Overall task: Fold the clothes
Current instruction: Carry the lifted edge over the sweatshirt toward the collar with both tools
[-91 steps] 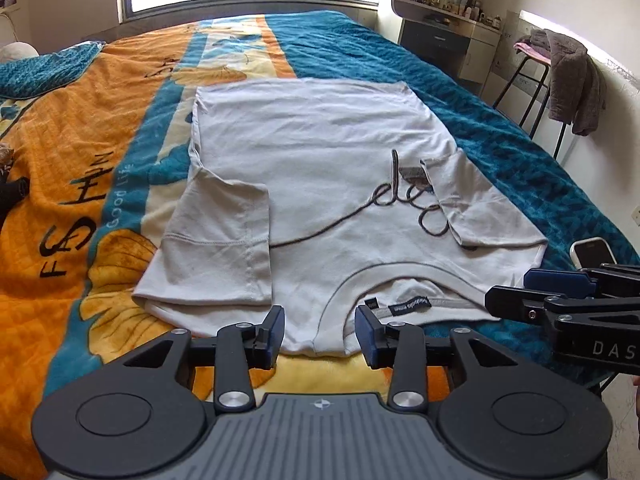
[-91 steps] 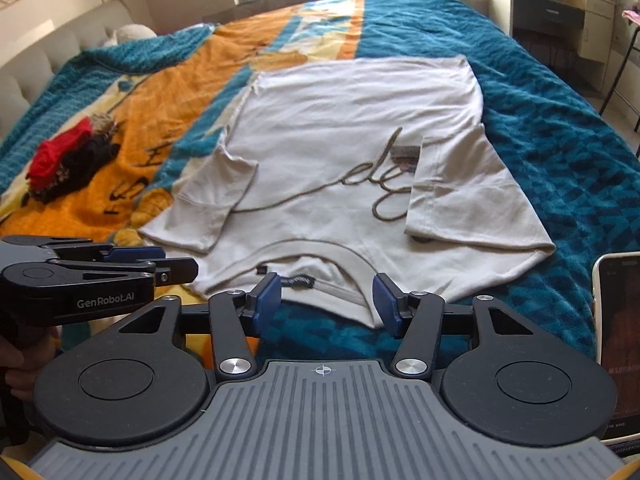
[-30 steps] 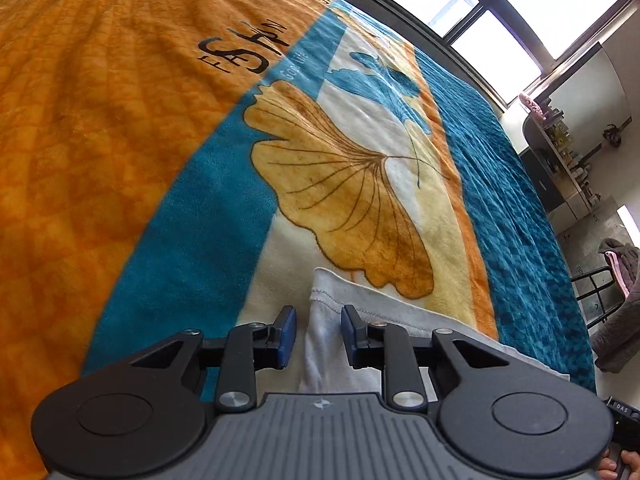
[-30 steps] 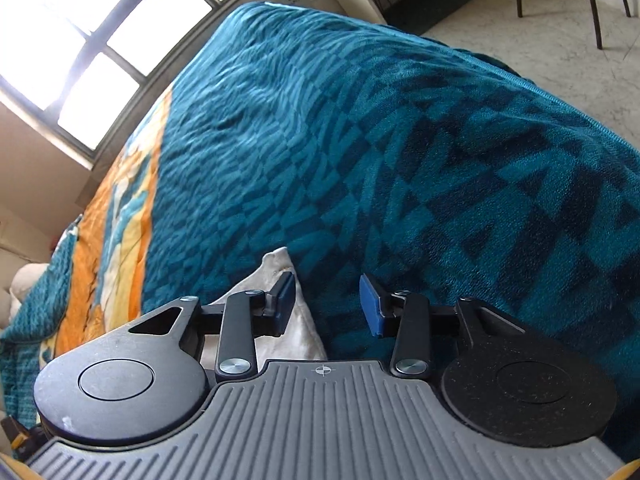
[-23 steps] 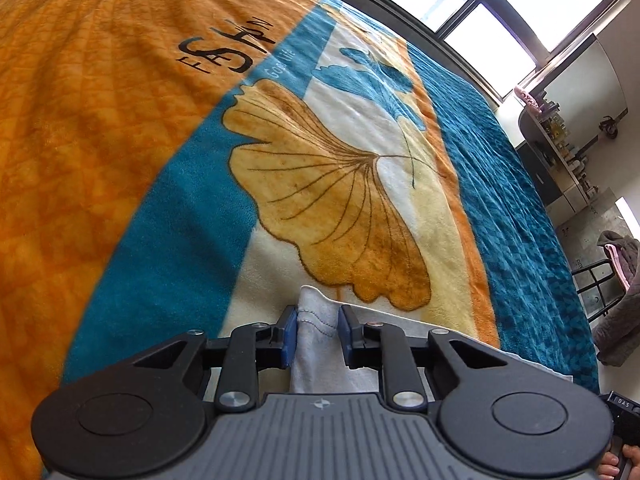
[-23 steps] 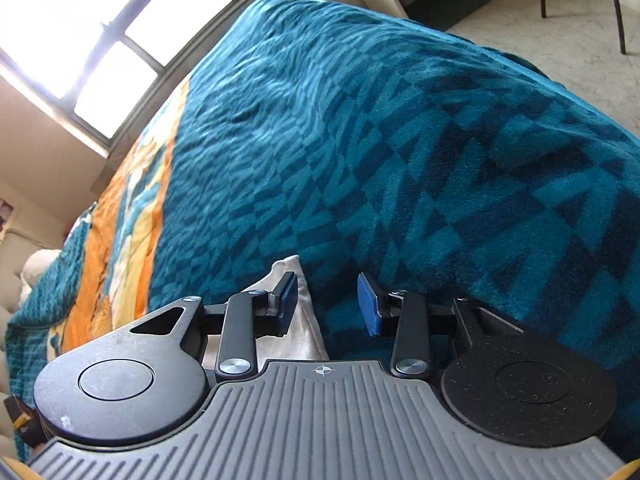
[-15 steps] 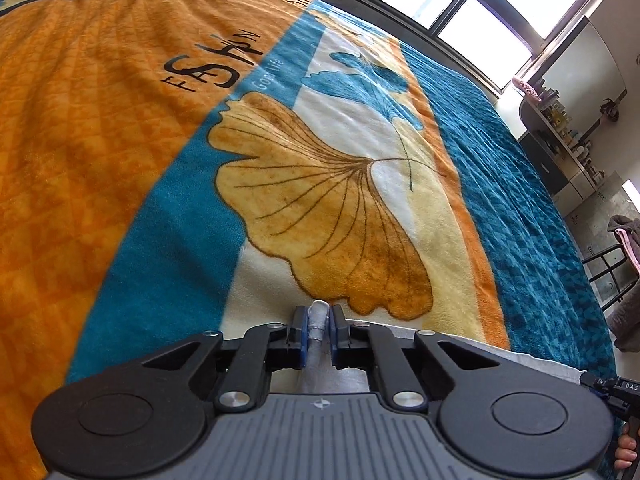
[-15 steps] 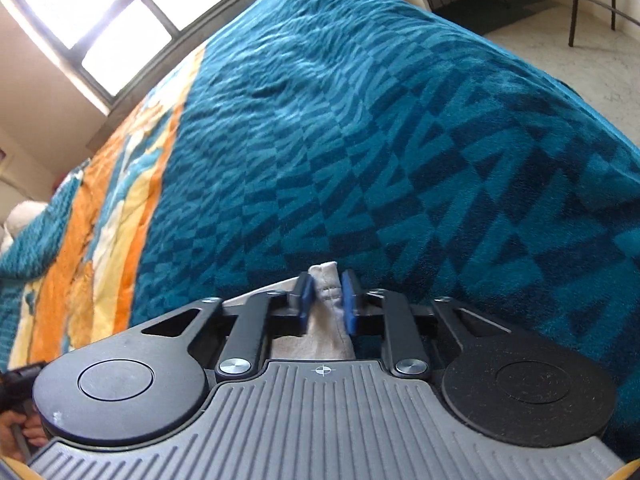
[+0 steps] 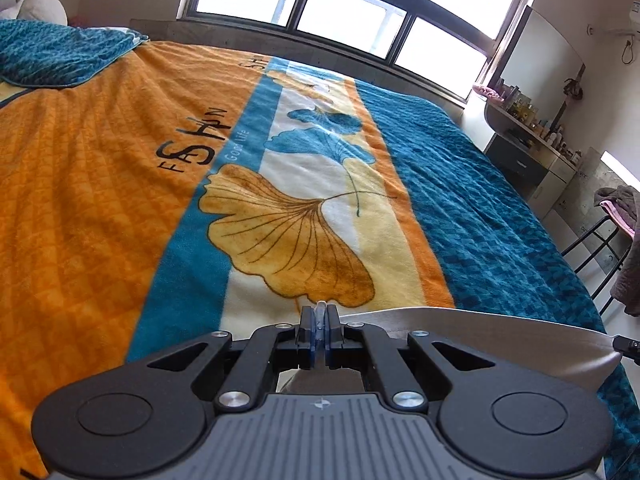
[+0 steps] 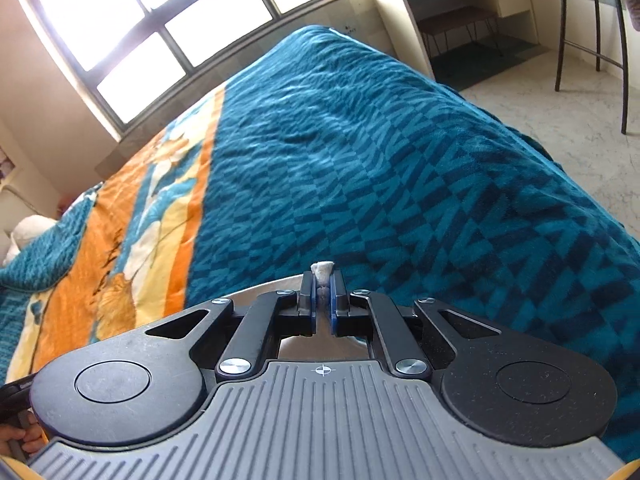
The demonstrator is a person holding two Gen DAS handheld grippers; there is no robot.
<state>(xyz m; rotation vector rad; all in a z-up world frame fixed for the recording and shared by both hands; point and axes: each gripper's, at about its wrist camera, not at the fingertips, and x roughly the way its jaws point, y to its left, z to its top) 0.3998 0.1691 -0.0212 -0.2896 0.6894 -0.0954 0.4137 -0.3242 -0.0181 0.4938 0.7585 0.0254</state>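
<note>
A pale grey T-shirt (image 9: 480,332) is lifted off the bed, its edge stretched taut between both grippers. My left gripper (image 9: 319,316) is shut on one corner, with a sliver of cloth showing between the blue pads. In the right wrist view my right gripper (image 10: 322,284) pinches the other corner; its jaws are still closing, and a tuft of the shirt (image 10: 322,268) pokes out past the tips. The rest of the shirt hangs below the grippers, hidden by their bodies. The right gripper's tip (image 9: 628,346) shows at the shirt's far end.
The bed carries an orange, cream and teal blanket (image 9: 120,200) with a leaf print. A teal pillow (image 9: 48,52) lies at the far left. A dresser (image 9: 528,148) and a chair draped with clothes (image 9: 616,216) stand to the right. Tiled floor (image 10: 580,128) lies beyond the bed's corner.
Both grippers closed onto the shirt's corners, then rose and tilted up. The shirt's edge has come off the blanket and is stretched between them.
</note>
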